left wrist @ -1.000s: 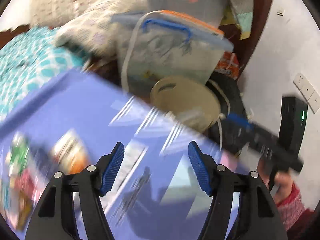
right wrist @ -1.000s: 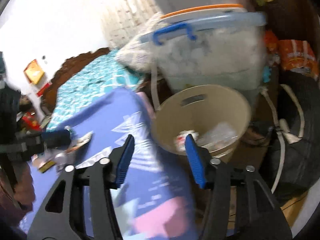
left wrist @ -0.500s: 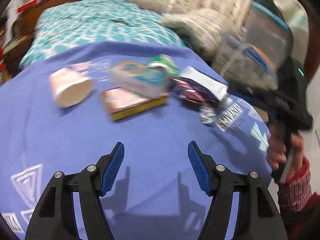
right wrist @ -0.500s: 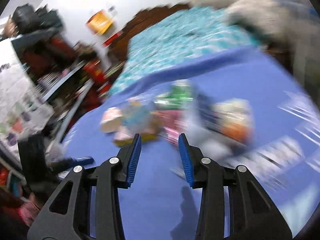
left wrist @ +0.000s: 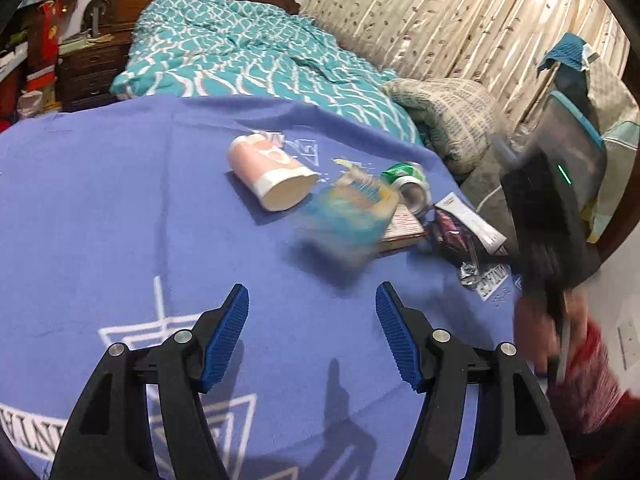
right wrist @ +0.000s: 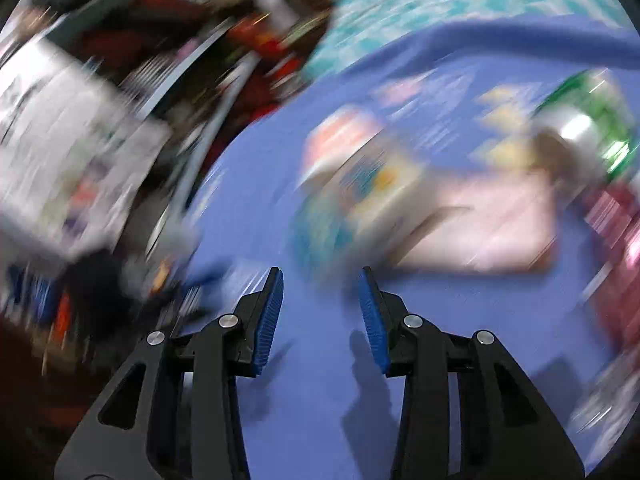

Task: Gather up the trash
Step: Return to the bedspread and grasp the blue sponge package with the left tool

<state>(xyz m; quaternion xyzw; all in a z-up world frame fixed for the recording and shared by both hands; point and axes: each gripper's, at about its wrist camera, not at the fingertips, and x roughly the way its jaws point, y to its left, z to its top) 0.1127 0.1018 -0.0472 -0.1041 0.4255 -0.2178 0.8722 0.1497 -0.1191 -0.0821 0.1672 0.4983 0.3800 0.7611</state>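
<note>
Trash lies on a blue cloth [left wrist: 120,220]. There is a pink paper cup [left wrist: 272,178] on its side, a green can [left wrist: 408,184], a flat pink box [left wrist: 404,226], a dark wrapper [left wrist: 452,232] and a white packet [left wrist: 472,224]. A blue-and-yellow carton [left wrist: 348,216] is motion-blurred in front of the pink box. My left gripper [left wrist: 312,292] is open over bare cloth, short of the pile. In the smeared right wrist view, my right gripper [right wrist: 321,276] is open with nothing between its pads. It is close to the carton [right wrist: 360,200], the cup [right wrist: 340,140] and the pink box [right wrist: 500,224].
A bed with a teal cover [left wrist: 248,56] lies behind the cloth, with a folded blanket [left wrist: 448,120] and a clear storage box [left wrist: 572,140] at the right. A hand in a red sleeve [left wrist: 592,384] holds a black tool body [left wrist: 548,216]. Cluttered shelves [right wrist: 100,120] stand on the left.
Both views swung away from the beige bin and over the blue cloth to the trash pile. The carton shifted off the flat pink box toward me. The right jaws narrowed a little.
</note>
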